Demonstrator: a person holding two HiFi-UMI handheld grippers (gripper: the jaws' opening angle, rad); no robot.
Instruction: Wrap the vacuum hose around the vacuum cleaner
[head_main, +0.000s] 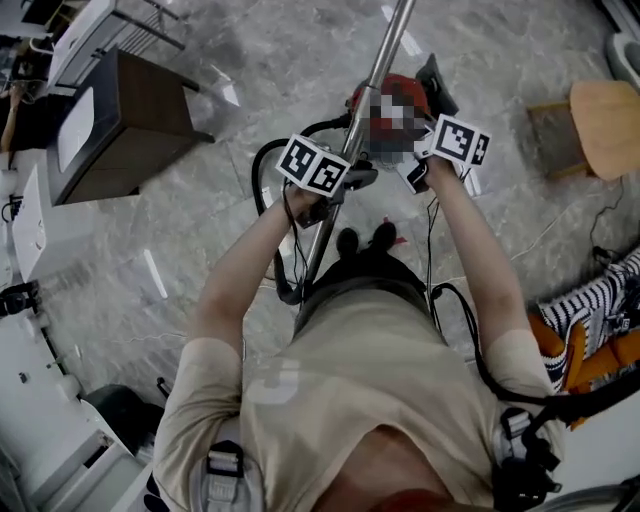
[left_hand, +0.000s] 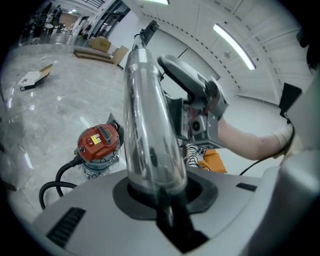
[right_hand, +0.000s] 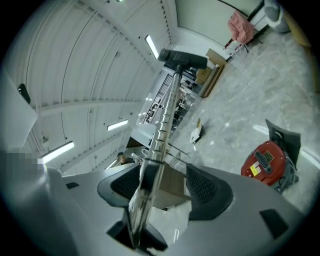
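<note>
Vacuum (left_hand: 98, 142): red, on the grey floor (head_main: 250, 60) just past the person's feet, below both grippers. Black hose (head_main: 262, 170) leaves its side and loops loose over the floor to the left of the vacuum, not wrapped round it. Chrome tube (left_hand: 150, 135) slants up over the vacuum, black floor head (right_hand: 182, 59) at its far end, high in the air.

Left gripper (left_hand: 162, 192): clamped on the tube low down, pads tight round it. Right gripper (right_hand: 162, 192): jaws apart, tube between them, lying by the left pad (right_hand: 125, 185) with a clear gap to the right pad. The two grippers are close together on the tube, left lower.

Around: dark cabinet (head_main: 115, 130) far left, wooden stool (head_main: 605, 120) far right, striped cloth (head_main: 600, 300) near the right arm.
</note>
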